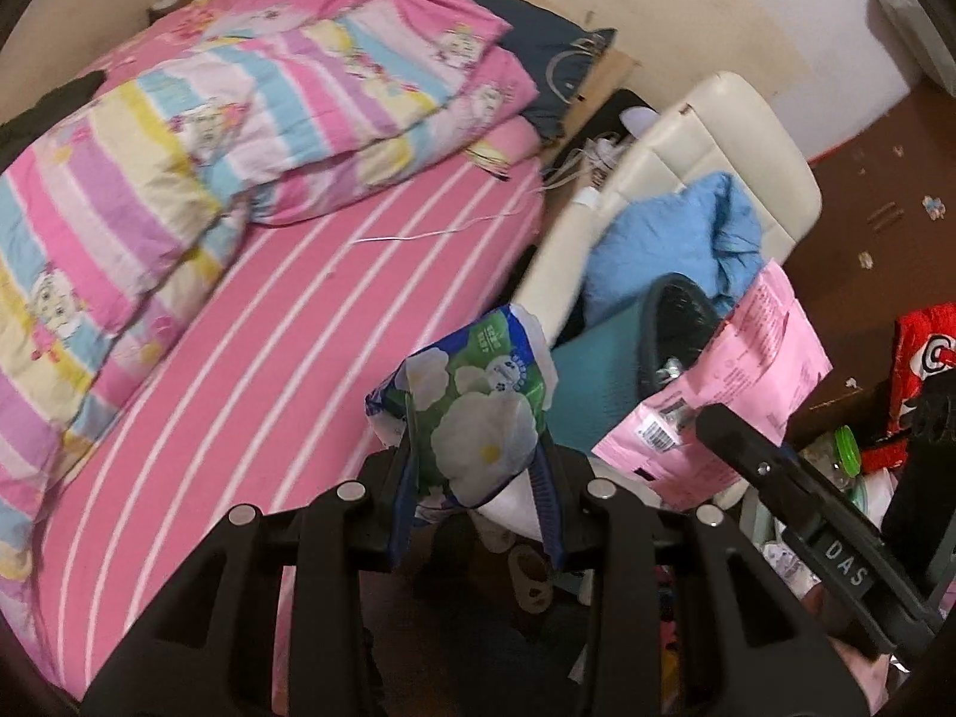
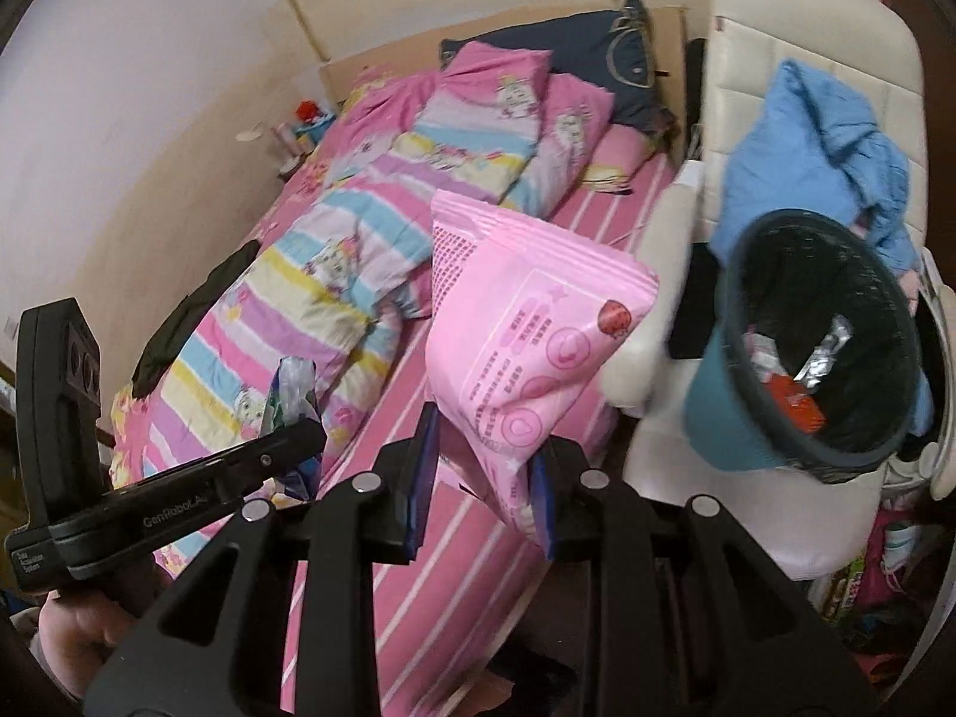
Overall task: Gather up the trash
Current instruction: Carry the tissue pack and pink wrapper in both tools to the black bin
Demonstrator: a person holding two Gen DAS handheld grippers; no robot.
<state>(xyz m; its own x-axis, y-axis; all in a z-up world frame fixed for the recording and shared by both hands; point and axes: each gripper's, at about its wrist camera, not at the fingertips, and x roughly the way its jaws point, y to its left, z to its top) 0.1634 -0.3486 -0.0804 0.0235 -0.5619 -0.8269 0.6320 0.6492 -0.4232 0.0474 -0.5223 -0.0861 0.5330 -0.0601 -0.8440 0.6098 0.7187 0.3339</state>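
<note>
Your left gripper (image 1: pixel 478 478) has its fingers closed on a green-and-white flowered wrapper (image 1: pixel 478 406), held up over the edge of the bed (image 1: pixel 287 370) with its pink striped sheet. Your right gripper (image 2: pixel 484 472) is clamped on the lower corner of a pink packet (image 2: pixel 526 334), which stands up between the blue pads. Just right of the bed, a teal trash bin (image 2: pixel 741 418) lined in black sits on a cream chair (image 2: pixel 794 18), already holding scraps, with a blue cloth (image 2: pixel 812 137) behind it.
</note>
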